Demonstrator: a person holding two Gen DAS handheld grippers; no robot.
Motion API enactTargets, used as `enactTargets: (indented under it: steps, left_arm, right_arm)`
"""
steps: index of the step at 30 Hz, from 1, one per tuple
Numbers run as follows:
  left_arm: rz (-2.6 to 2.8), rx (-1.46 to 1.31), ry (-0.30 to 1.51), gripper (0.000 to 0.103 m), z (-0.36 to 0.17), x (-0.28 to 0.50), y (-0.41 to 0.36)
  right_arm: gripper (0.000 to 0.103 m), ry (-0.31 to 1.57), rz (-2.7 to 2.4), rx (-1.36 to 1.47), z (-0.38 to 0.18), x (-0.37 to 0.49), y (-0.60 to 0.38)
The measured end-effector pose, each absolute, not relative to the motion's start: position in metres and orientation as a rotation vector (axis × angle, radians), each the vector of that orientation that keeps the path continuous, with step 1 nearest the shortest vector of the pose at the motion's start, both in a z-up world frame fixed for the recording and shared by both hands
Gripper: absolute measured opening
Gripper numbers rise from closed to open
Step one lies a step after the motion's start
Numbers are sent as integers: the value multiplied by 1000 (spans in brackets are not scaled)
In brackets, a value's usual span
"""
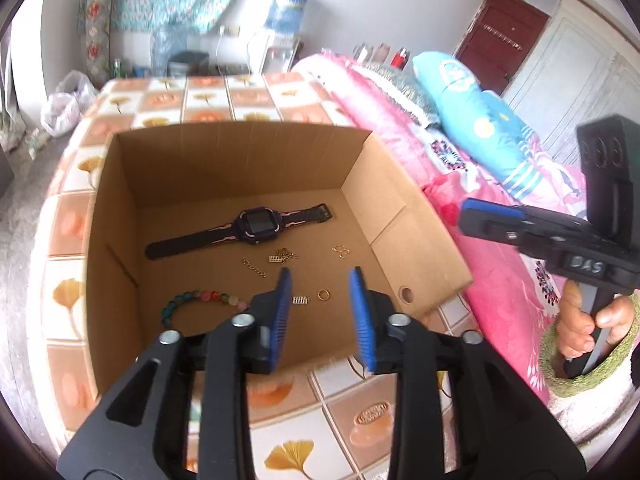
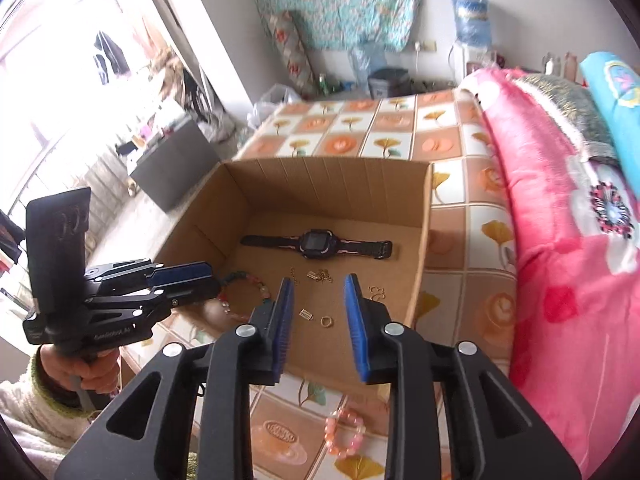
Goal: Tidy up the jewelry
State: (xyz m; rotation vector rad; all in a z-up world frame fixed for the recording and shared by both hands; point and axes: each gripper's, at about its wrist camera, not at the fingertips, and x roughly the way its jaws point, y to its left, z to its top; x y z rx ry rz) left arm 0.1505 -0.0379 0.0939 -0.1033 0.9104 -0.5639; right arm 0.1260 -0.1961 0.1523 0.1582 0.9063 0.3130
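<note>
Left wrist view: your left gripper [image 1: 322, 312] hangs partly open and empty above the cardboard box [image 1: 240, 168]; your right gripper [image 2: 320, 316] likewise. Inside the box lie a watch [image 1: 250, 226], a bead bracelet [image 1: 200, 304], gold chains [image 1: 280, 258] and a ring [image 1: 323, 294]. One pink bracelet [image 2: 344, 432] remains outside on the bedspread, yet unsorted.

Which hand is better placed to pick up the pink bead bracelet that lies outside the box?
Right. The pink bead bracelet lies on the cloth just below the open right tool, outside the cardboard box; the left view does not show it.
</note>
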Motion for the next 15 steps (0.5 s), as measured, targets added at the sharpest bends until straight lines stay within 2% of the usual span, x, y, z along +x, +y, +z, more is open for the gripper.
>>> enactTargets:
  steps: [1,3,7,10,15]
  left_arm:
    - [-560,-98,888,35,100,141,-35]
    - [-553,-89,849,52,110,122,-29]
    - [-534,-58,789,71,123,85,-18]
    - [-535,-26,774,81,123,57,-13]
    - [-517,45,814,87,100,22,-18]
  right_arm:
    - [32,878,304,172,159,111,-200]
    - [39,830,292,202,168,86,-208]
    - [42,782,250,269,168,38,-222]
    - [42,813,215,311,146,13,-226]
    - [42,935,182,344,91,3,-216]
